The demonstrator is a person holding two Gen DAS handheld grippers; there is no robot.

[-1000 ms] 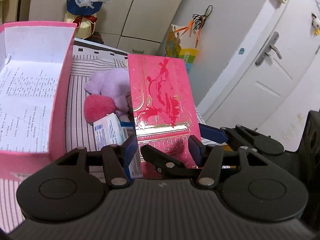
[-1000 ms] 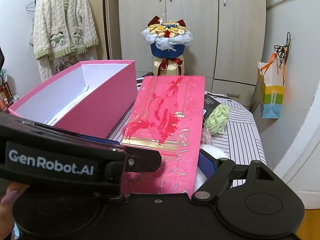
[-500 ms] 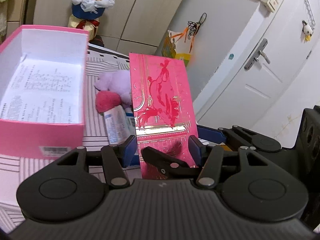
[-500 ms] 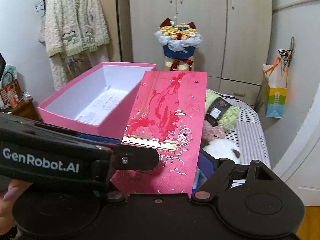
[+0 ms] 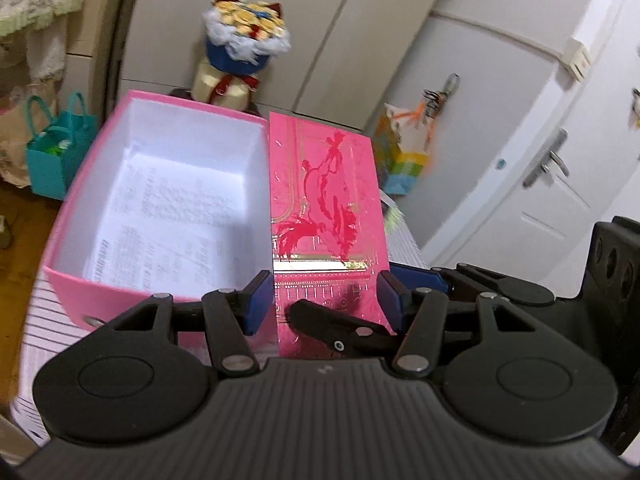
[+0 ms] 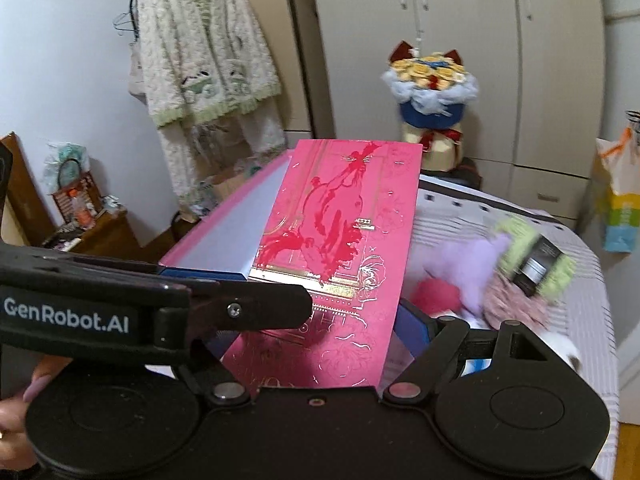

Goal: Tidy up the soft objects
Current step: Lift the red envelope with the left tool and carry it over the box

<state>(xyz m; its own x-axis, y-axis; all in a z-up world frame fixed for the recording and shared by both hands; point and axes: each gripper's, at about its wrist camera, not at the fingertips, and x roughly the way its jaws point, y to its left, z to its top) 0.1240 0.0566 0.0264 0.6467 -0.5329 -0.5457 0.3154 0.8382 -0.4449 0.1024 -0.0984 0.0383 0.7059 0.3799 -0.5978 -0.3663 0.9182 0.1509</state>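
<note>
Both grippers, left gripper [image 5: 326,304] and right gripper [image 6: 320,320], were clamped on one pink lid [image 5: 324,200] beside the open pink box [image 5: 172,192].

- The pink box [image 5: 76,208] stands open on the striped cover, with white inner walls and a printed paper sheet on its bottom.
- The pink lid [image 6: 344,248], with red and gold drawing, is raised and tilted just beside the box.
- A purple plush [image 6: 476,264], a red pompom [image 6: 434,296] and green yarn [image 6: 560,276] lie together on the cover.
</note>
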